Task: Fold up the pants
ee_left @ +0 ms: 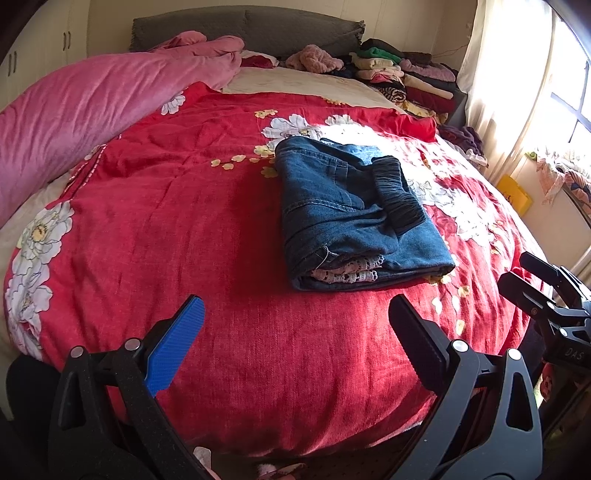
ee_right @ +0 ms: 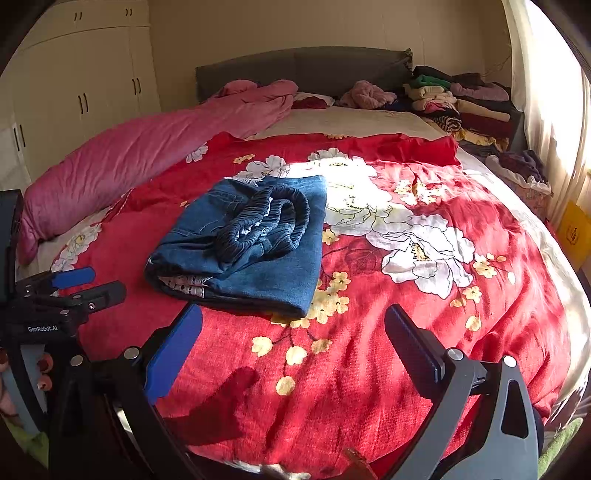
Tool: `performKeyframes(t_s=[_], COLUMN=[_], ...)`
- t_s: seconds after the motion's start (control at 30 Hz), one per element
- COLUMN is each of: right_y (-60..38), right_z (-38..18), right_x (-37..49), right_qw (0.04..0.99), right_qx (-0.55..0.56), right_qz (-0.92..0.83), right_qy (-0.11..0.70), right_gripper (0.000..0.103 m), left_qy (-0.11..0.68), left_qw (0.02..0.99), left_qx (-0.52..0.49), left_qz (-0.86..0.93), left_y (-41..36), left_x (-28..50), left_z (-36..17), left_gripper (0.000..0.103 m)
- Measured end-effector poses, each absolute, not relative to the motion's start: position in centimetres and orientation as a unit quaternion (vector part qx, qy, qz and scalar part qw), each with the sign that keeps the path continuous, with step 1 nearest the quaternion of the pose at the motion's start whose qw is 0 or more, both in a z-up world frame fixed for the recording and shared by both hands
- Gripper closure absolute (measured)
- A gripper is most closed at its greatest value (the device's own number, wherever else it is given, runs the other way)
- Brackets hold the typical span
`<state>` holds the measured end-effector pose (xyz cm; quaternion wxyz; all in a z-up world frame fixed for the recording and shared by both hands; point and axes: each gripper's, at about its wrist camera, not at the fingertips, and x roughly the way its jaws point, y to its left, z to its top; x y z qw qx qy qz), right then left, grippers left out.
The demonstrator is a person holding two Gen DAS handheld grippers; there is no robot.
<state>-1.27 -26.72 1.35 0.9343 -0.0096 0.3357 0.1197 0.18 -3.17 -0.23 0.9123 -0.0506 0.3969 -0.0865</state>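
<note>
one pair of jeans (ee_left: 354, 214) is lying folded on the bed (ee_left: 184, 229), long axis running toward the headboard (ee_left: 243, 27), waistband on top. two grippers are hanging apart from it, left gripper (ee_left: 295, 332) and right gripper (ee_right: 291, 332), both with jaws spread, holding nothing. writing reads "genrobot.ai".

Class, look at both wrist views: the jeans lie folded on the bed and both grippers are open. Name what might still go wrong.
The folded jeans look loose: the elastic waistband bulges on top, so the bundle may spring open. If the left gripper or right gripper regrips, it could drag the red floral quilt along.
</note>
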Motion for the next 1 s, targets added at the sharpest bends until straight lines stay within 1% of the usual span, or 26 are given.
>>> performKeyframes(t_s=[0.47, 0.77, 0.9, 1.0], right_y=[-26.9, -27.2, -28.0, -29.9], right_z=[1.3, 1.4, 1.5, 1.9], right_x=[-1.3, -1.1, -1.0, -0.4], right_qw=[0.934, 0.934, 0.934, 0.937], right_qx=[-0.012, -0.011, -0.012, -0.004], right_qz=[0.118, 0.115, 0.109, 0.092], right_qy=[0.337, 0.339, 0.340, 0.337], right_gripper=[0.005, 0.005, 0.005, 0.005], left_qy=[0.398, 0.401, 0.401, 0.401], left_qw=[0.912, 0.913, 0.915, 0.914], left_qx=[-0.050, -0.040, -0.033, -0.056], left_qz=[-0.087, -0.057, -0.022, -0.011], left_y=[-3.2, -2.8, -1.4, 1.1], left_x=[0.2, 0.3, 0.8, 1.5], left_z=[-0.2, -0.4, -0.4, -0.4], left_gripper=[0.009, 0.009, 0.009, 0.009])
